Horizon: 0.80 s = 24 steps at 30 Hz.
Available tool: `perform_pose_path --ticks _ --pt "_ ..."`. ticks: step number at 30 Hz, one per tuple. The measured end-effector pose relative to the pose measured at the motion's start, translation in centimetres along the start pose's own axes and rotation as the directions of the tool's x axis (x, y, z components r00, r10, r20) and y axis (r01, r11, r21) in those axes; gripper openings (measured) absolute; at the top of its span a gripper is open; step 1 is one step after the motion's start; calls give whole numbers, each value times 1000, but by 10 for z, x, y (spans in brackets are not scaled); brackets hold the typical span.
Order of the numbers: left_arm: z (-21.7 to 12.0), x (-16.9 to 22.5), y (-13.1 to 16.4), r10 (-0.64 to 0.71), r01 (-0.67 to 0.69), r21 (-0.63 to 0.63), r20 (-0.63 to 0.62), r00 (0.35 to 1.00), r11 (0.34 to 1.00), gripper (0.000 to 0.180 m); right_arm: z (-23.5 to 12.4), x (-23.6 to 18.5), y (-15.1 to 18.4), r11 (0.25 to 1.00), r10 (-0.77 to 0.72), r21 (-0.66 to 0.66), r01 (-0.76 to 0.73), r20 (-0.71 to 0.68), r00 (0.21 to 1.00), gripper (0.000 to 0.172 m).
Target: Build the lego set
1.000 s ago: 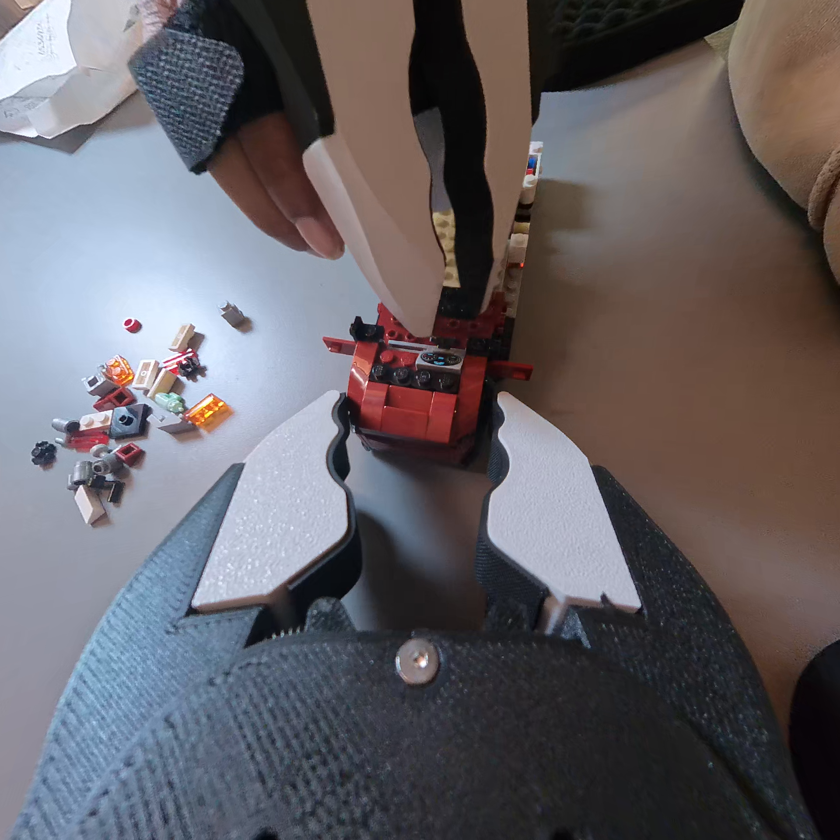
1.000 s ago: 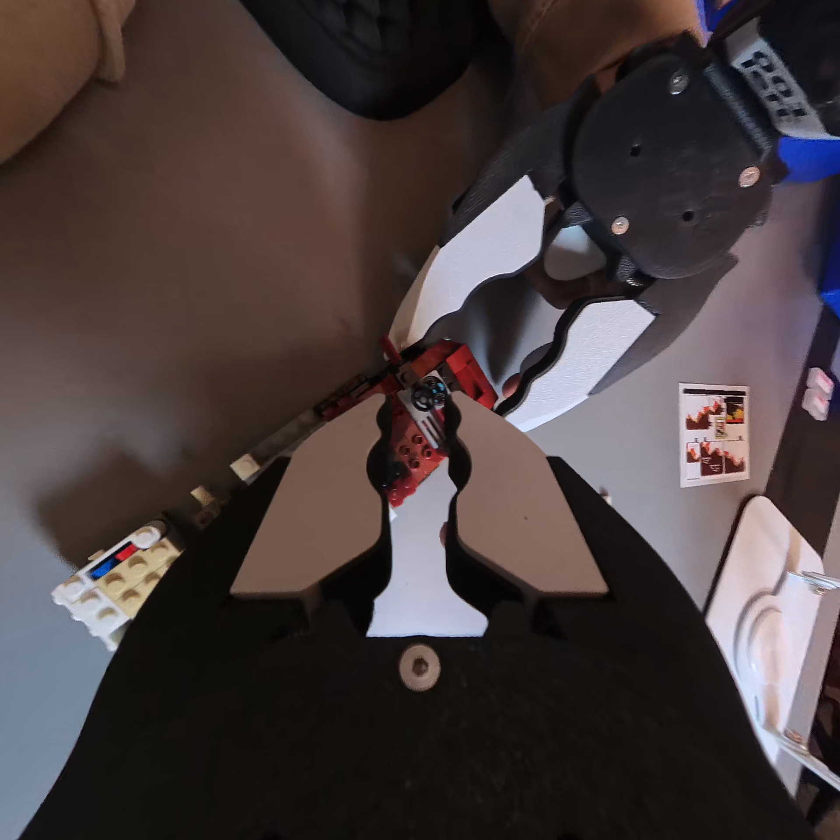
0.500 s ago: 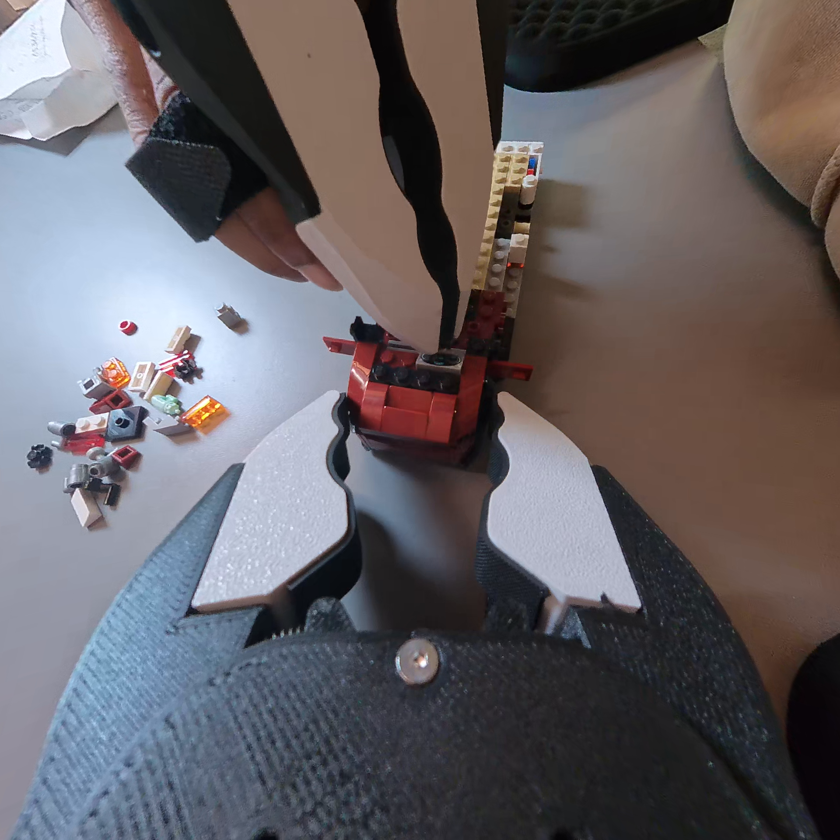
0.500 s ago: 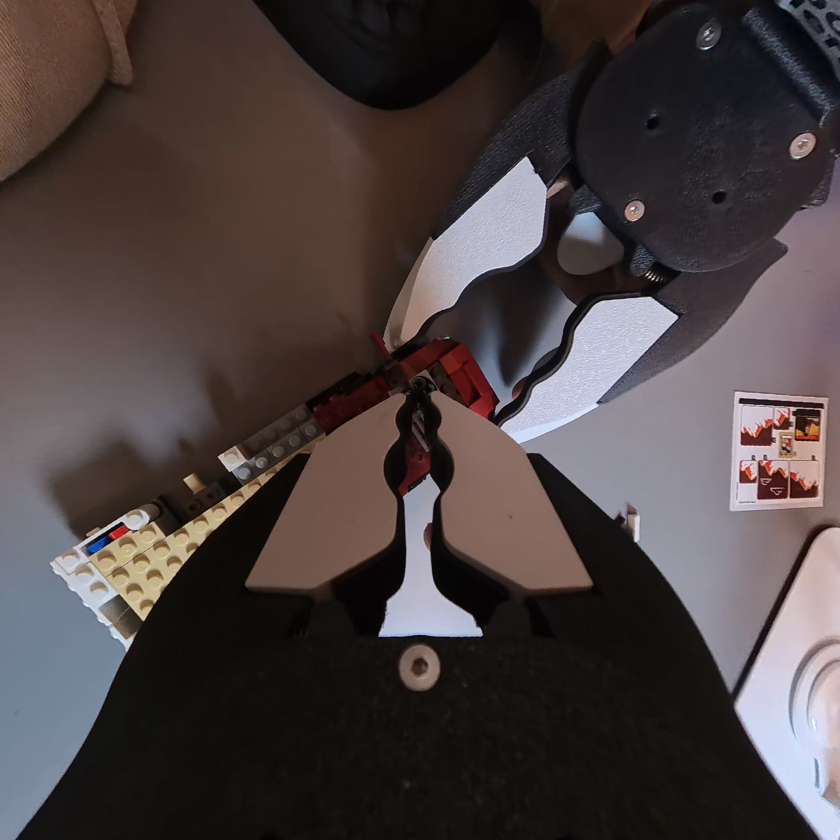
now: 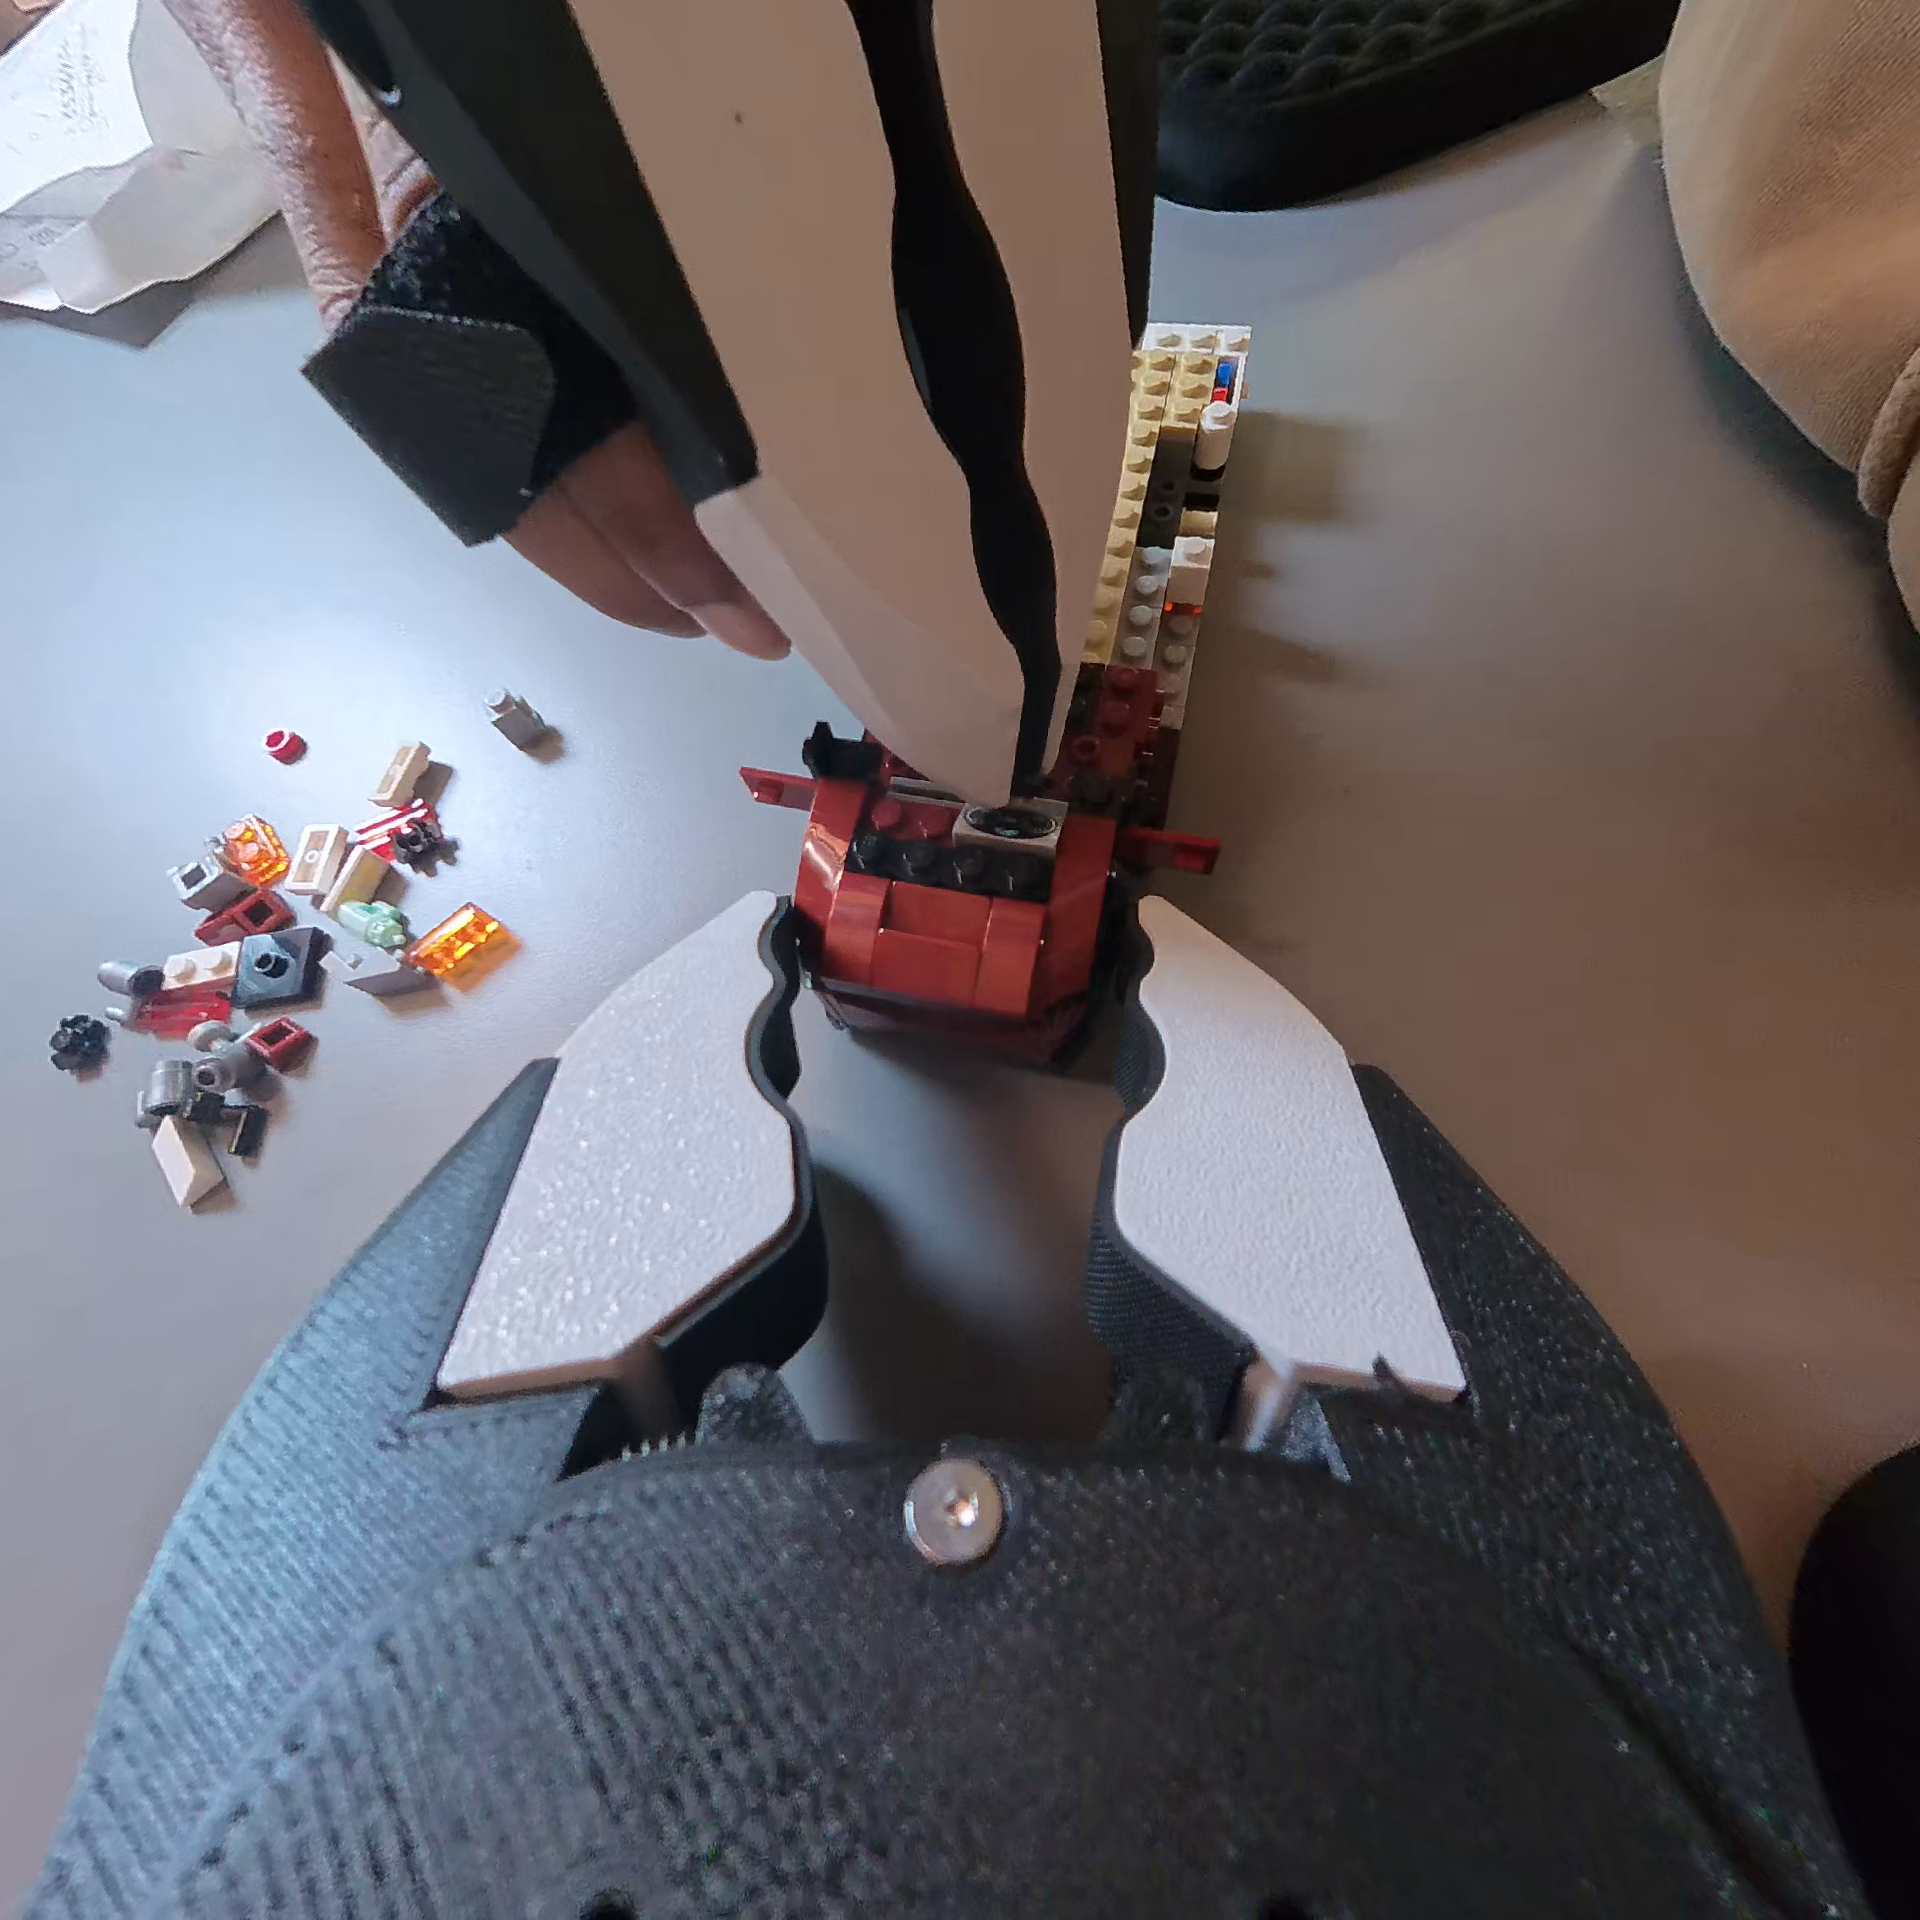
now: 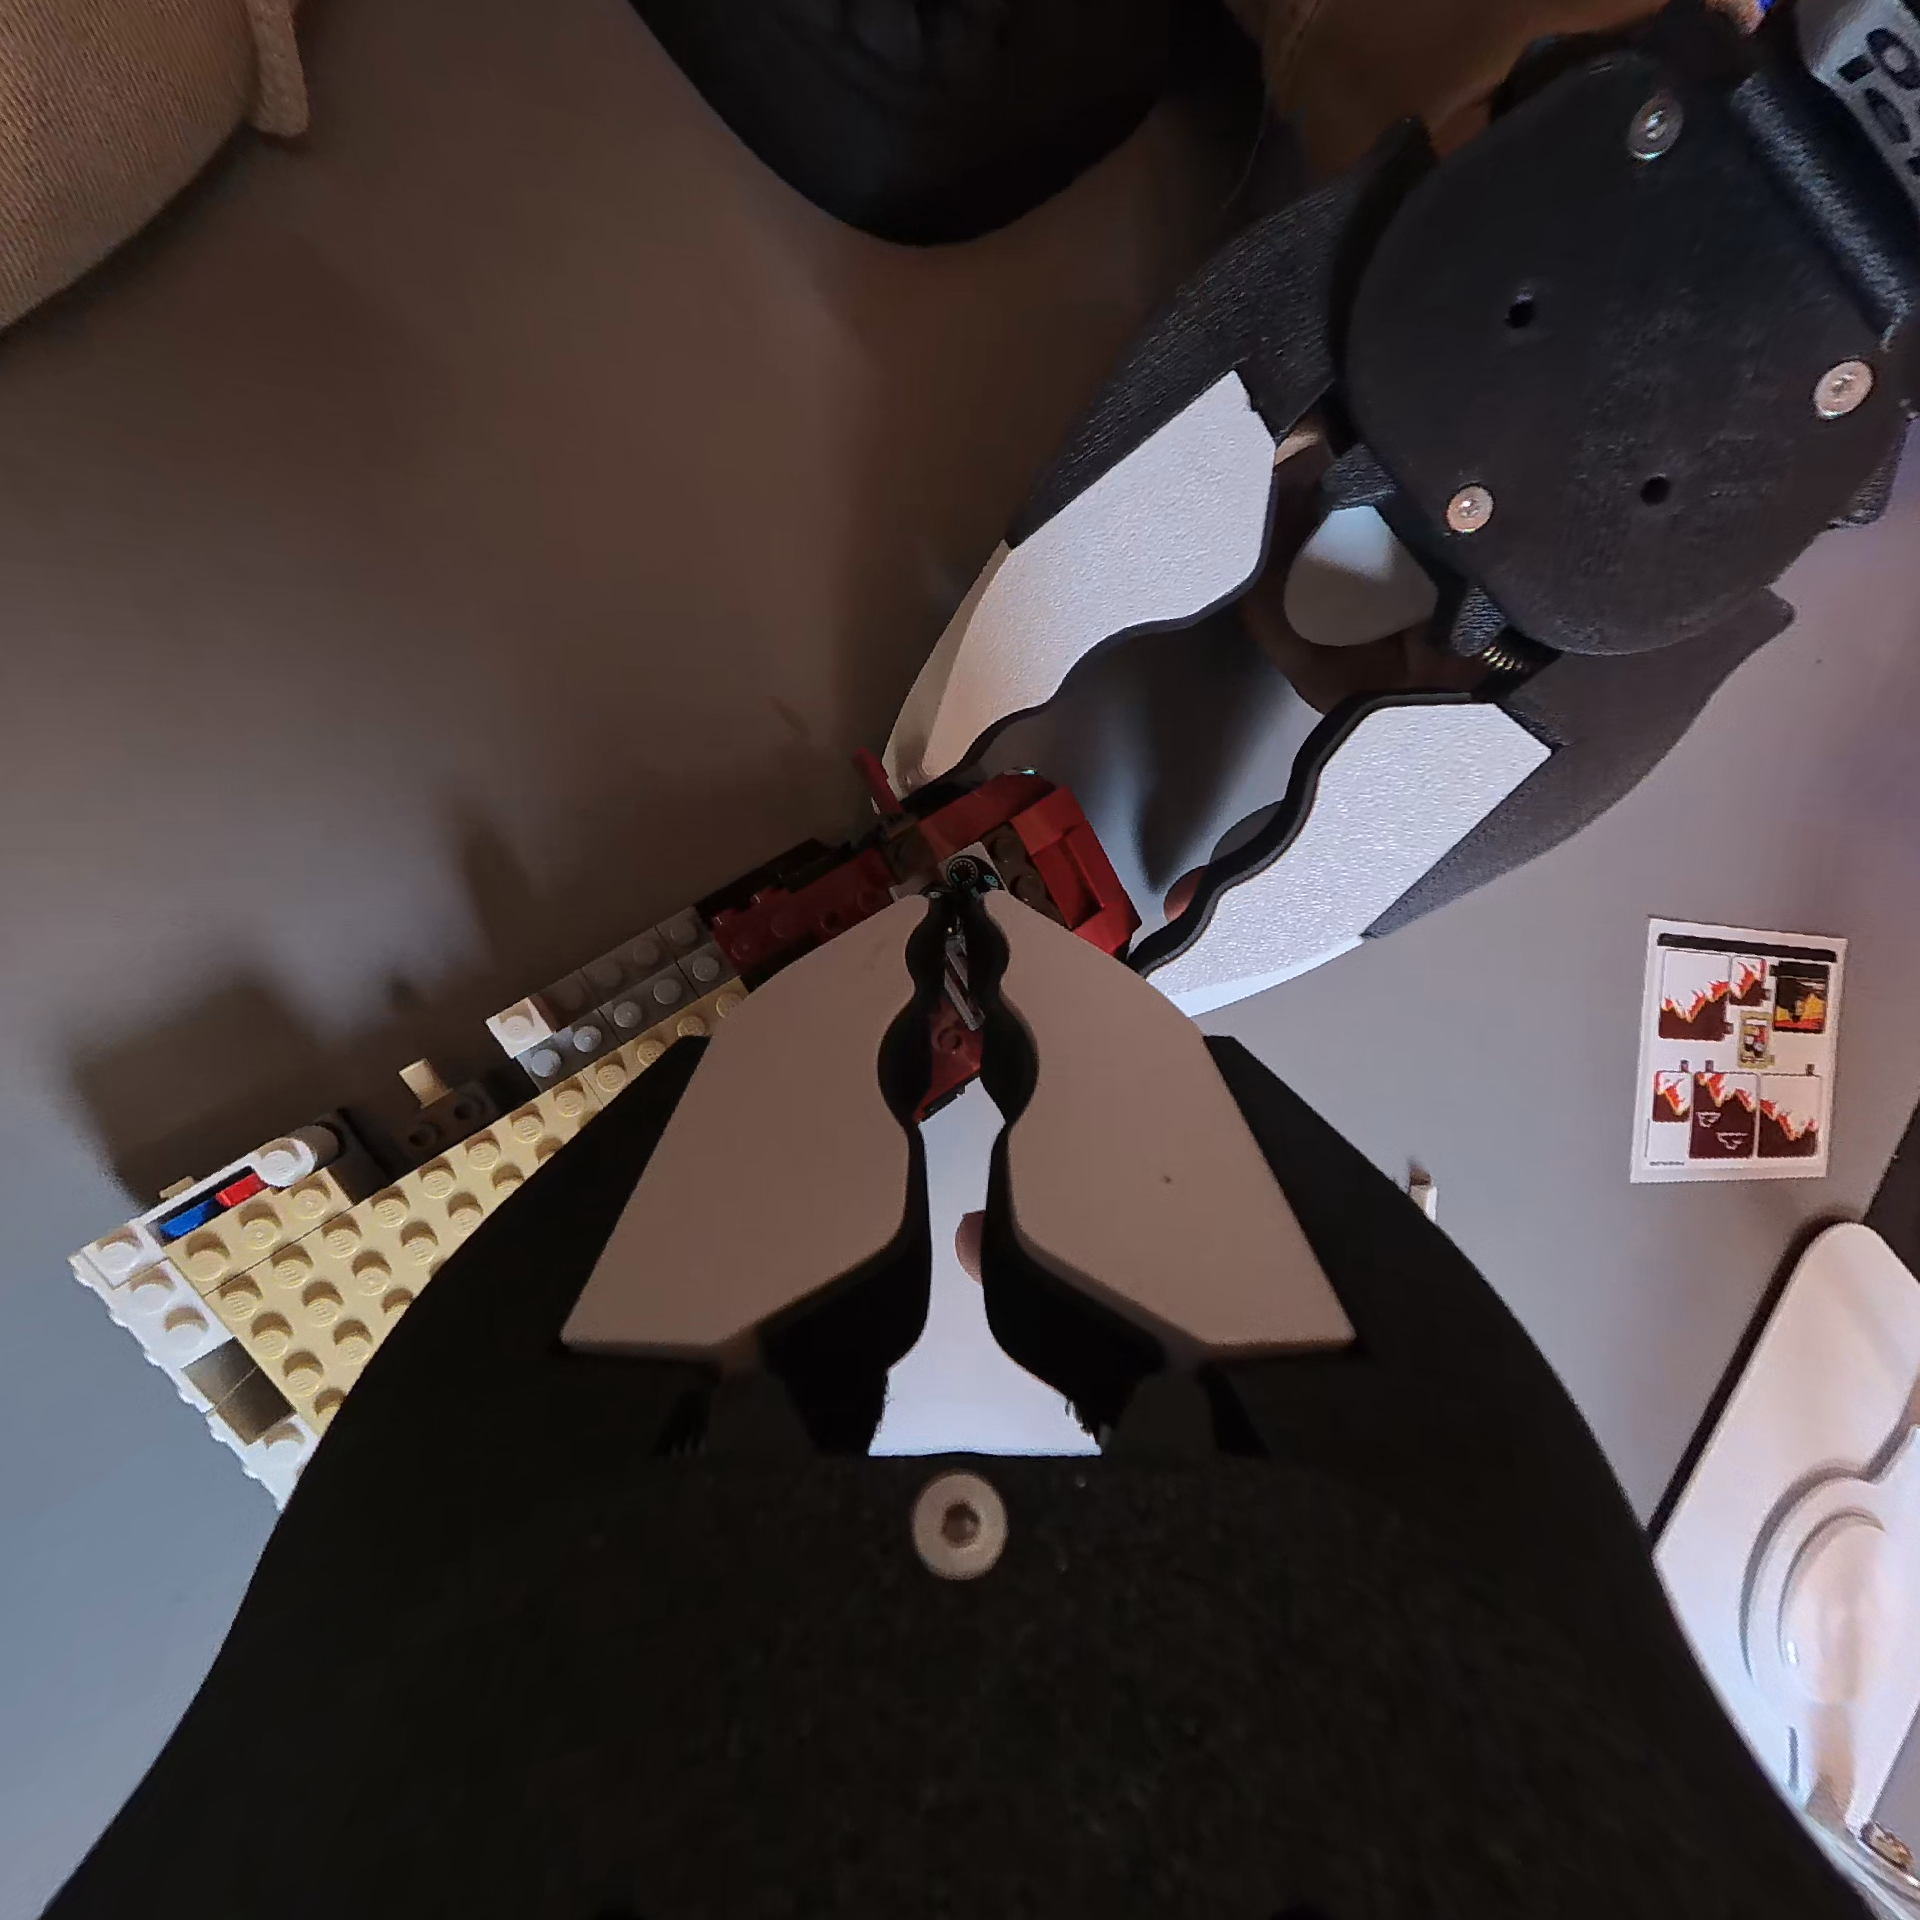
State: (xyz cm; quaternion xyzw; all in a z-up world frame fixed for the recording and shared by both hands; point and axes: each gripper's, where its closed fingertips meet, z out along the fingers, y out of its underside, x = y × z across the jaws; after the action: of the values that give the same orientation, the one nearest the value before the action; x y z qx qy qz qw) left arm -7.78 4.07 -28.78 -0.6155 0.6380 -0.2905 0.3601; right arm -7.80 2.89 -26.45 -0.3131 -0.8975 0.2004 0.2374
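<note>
Left wrist view: left gripper [image 5: 951, 971] clamps the dark-red plastic brick model's [image 5: 940, 935] nose; right gripper [image 5: 1029, 774], nearly closed, touches its top.

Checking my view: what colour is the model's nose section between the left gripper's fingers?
Dark red nose section, clearest in the left wrist view.

Right gripper [image 6: 958, 914]: fingertips nearly together over the dark red end of the brick model [image 6: 914, 883], at a small grey printed tile [image 6: 971, 871]; what they pinch I cannot tell.
Left gripper [image 6: 1023, 862]: farther off, fingers spread either side of the model's red end.
Model's far end: tan and white plates [image 6: 312, 1278] lying on the grey table [image 6: 468, 520].
Beside it: a sticker sheet [image 6: 1740, 1049] and a white tray [image 6: 1808, 1507].
</note>
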Motion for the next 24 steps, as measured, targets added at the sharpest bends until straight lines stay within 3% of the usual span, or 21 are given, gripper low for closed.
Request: perform_pose_path --ticks 4,5,10,14,19,22,24 --pt "0 -1 0 -3 3 0 3 1000 1000 60 -1 2 0 1000 31 3 -31 -45 999 6" --pt "0 -1 0 -2 2 0 4 1000 1000 60 -5 4 -1 998 58 18 -57 -56 997 13" --pt "0 -1 0 2 -2 1 6 1000 1000 60 -43 11 -12 957 260 167 -236 -146 954 26" --pt "-1 -4 1 -4 4 -1 22 1000 1000 60 -75 2 6 890 441 263 -372 -299 846 32" --pt "-3 -8 3 -12 12 -5 45 999 1000 60 -99 -32 41 757 653 382 -530 -406 640 36" --pt "-4 -11 4 -11 11 -11 52 999 1000 60 -91 -57 58 703 710 364 -611 -400 579 46" --pt "-6 -13 5 -8 9 -9 56 998 1000 60 -77 -75 61 669 742 305 -678 -332 583 56"
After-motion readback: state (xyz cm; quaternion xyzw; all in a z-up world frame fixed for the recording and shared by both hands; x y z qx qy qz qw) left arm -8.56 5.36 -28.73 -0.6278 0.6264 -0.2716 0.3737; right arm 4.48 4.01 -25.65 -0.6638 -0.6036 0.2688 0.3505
